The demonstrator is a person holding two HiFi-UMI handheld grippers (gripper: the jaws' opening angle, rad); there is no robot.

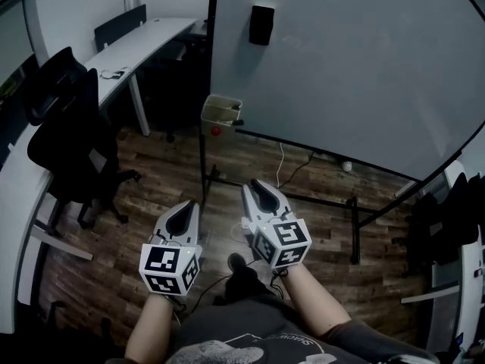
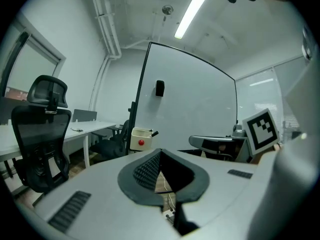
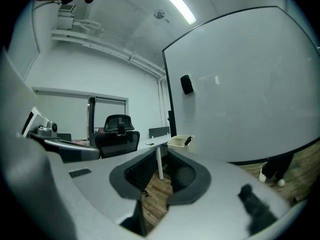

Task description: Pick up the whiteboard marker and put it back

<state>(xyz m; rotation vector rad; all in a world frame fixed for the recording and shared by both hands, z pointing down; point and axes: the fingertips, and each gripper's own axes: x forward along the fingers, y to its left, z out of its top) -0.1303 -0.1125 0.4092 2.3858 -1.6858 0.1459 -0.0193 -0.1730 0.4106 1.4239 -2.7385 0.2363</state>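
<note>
Marker [image 2: 153, 133] — only its dark end shows above the box [image 2: 135, 136]; whiteboard [image 1: 341, 74] cropped.

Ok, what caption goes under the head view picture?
The left gripper and right gripper, both empty, point toward a whiteboard with a marker in the beige box at its corner.

The head view is dim and bluish, with shadow pooling on the floor [image 1: 318, 226] and in its corners. In both gripper views a ceiling strip light [image 2: 191, 13] glares white, while fisheye edges bend and blacken.
</note>
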